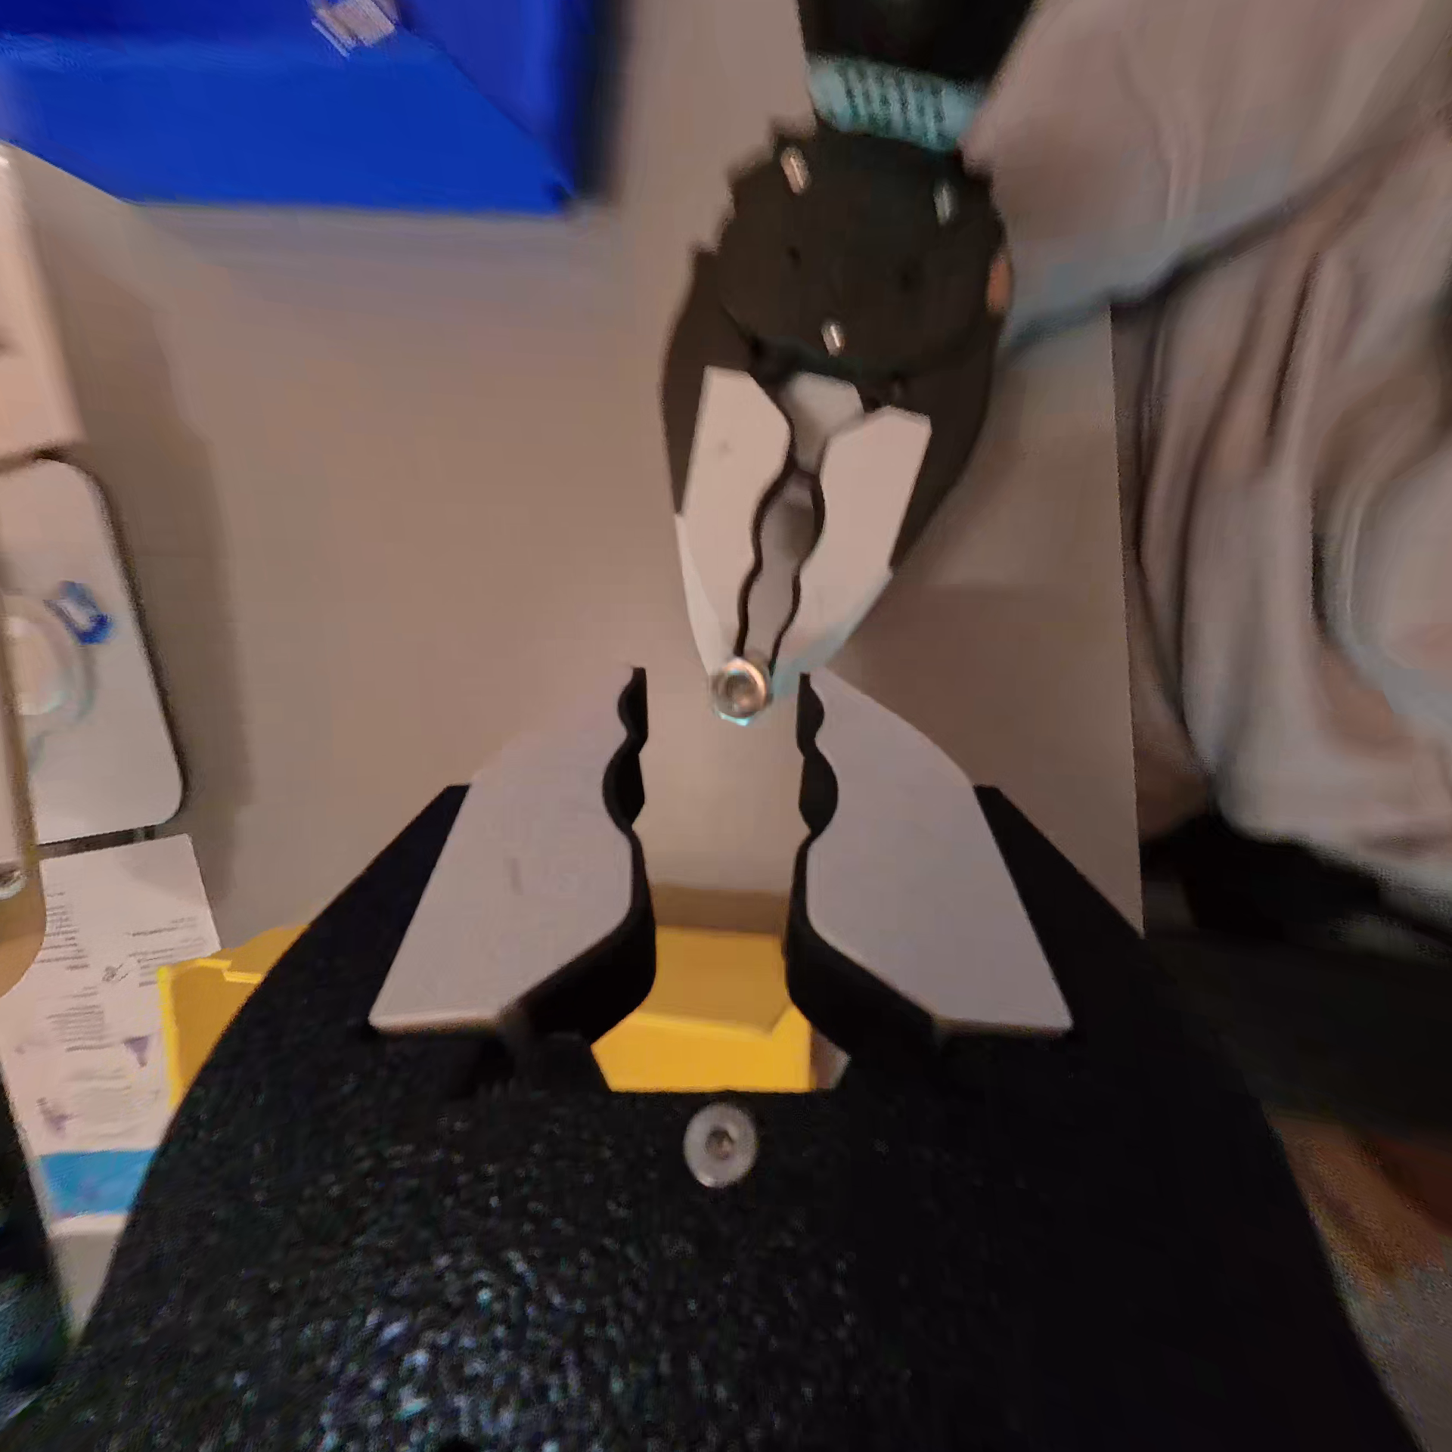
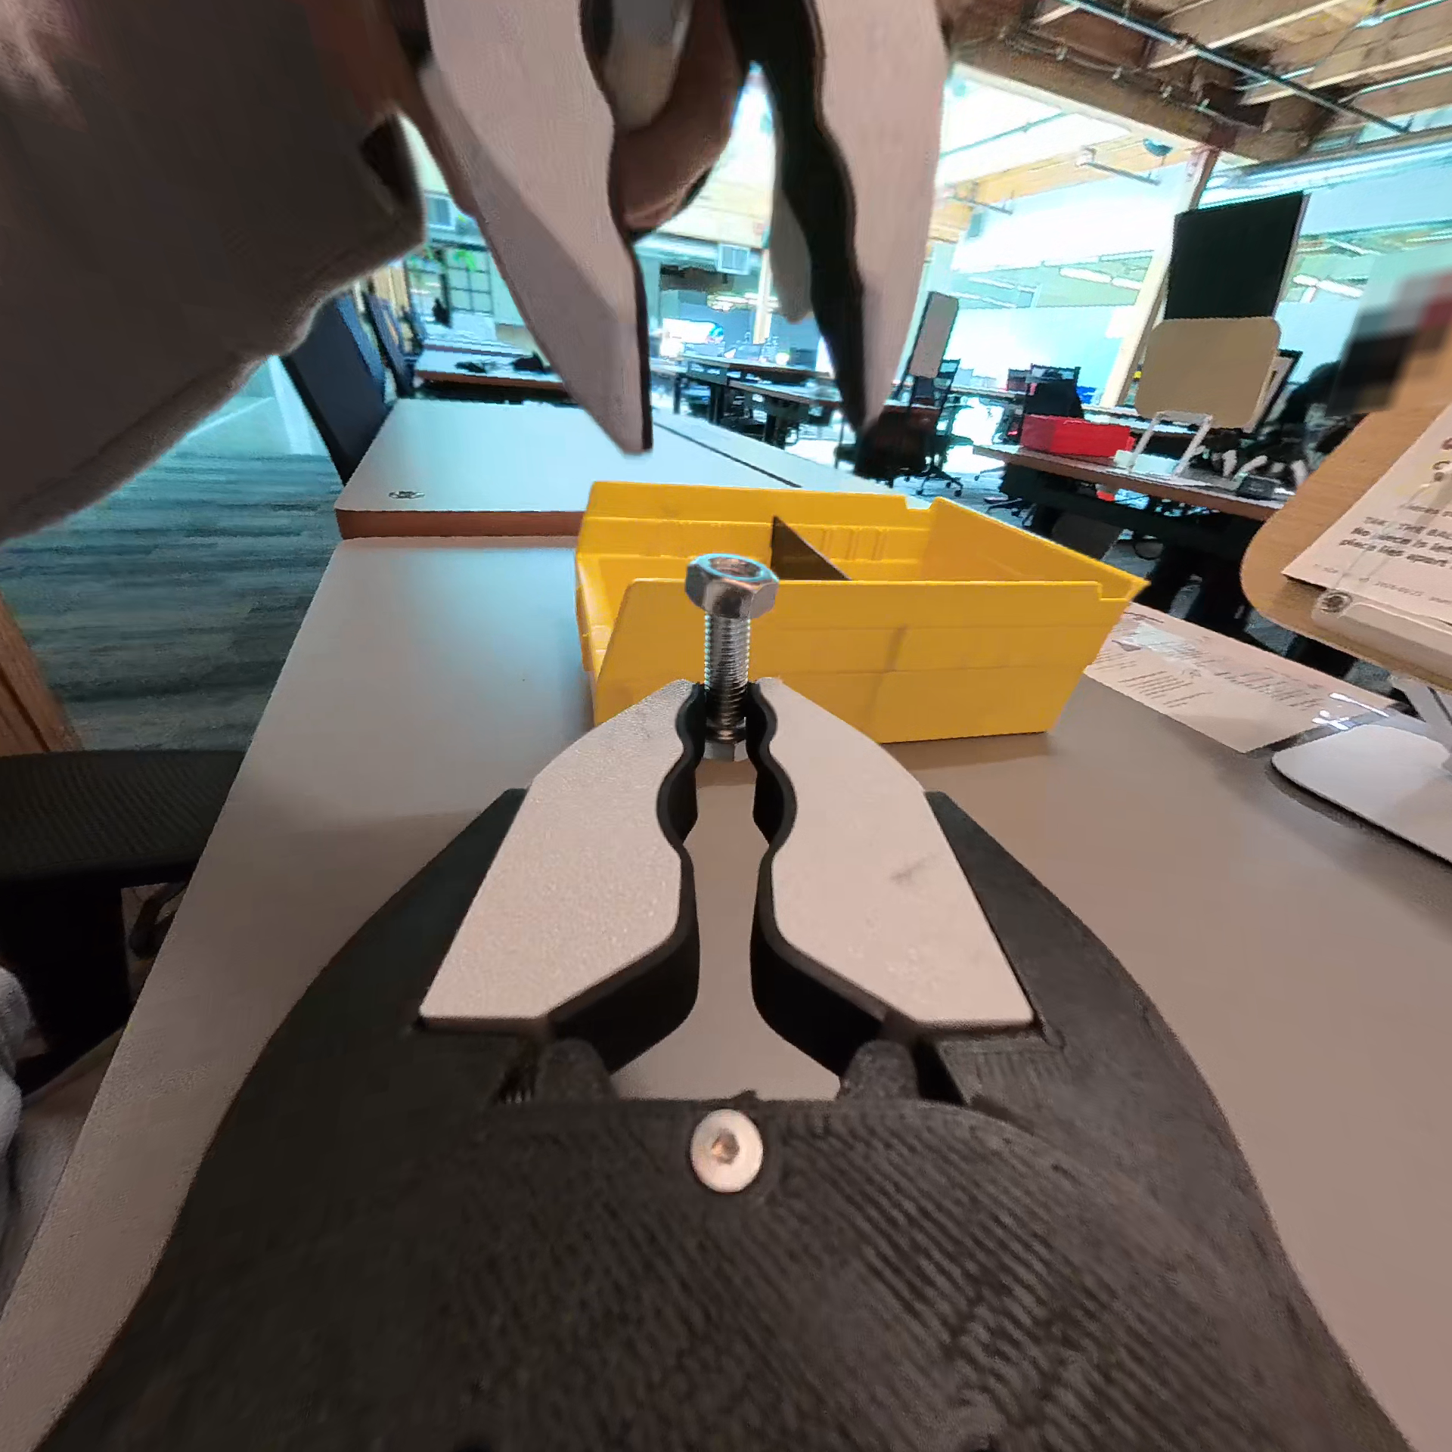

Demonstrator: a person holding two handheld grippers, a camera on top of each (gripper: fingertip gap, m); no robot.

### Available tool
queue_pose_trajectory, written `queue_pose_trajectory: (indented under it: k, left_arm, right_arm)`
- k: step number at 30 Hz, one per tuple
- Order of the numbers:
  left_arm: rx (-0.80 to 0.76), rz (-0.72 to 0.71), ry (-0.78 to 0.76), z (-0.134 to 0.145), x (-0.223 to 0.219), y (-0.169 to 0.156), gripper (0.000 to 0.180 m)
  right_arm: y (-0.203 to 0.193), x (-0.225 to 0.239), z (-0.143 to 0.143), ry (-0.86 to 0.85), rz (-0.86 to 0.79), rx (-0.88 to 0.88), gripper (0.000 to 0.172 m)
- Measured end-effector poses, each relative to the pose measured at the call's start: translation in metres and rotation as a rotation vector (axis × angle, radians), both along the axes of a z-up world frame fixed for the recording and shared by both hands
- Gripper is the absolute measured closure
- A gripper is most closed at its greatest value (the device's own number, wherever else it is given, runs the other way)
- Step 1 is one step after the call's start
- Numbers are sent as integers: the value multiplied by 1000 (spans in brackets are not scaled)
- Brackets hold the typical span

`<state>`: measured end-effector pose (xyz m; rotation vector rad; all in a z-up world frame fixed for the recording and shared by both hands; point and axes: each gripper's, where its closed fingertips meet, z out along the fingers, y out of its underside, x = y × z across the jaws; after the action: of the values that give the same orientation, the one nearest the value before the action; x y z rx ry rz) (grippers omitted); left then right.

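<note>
One silver bolt (image 2: 727,652) stands upright, threaded shaft clamped between the two black pads of the right gripper (image 2: 724,711), with a nut at the top of the shaft and a hexagonal part just below the fingertips; whether that lower part is the bolt's head or a second nut is hard to tell. The bolt sits above the grey tabletop (image 2: 440,668), near its middle, just in front of the one yellow bin (image 2: 943,652). Inside the bin a single dark divider (image 2: 801,554) shows, while the rest of its contents are hidden by the front wall. The left gripper (image 2: 754,436) hangs above the bolt with its two fingers spread apart and nothing between them, touching nothing; its upper body is cut off by the top of the right wrist view. In the left wrist view the bolt appears end-on and blurred (image 1: 738,691), just beyond the spread fingertips, and the yellow bin is mostly covered by the gripper body. One blue bin (image 1: 275,102) lies toward the far left corner, cut off by the frame. Printed sheets (image 2: 1226,683) lie by the right edge; their count is unclear.
</note>
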<state>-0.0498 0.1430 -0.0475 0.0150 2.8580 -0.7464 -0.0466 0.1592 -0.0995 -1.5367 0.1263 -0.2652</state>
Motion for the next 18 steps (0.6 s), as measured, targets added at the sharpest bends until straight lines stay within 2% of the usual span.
queue_pose_trajectory:
  k: [3, 6, 11, 18]
  left_arm:
    - [-388, 211, -93, 24, 13, -6, 139]
    - [-630, 359, -146, 19, 16, 1, 128]
    - [-700, 422, -168, -14, 14, 3, 124]
    - [-771, 442, -101, -20, 23, 1, 132]
  right_arm:
    - [-4, 6, 2, 10, -37, 18, 163]
    - [-6, 9, 4, 17, -60, 36, 163]
    - [-9, 12, 5, 34, -72, 56, 163]
    - [-8, 9, 7, 27, -46, 69, 163]
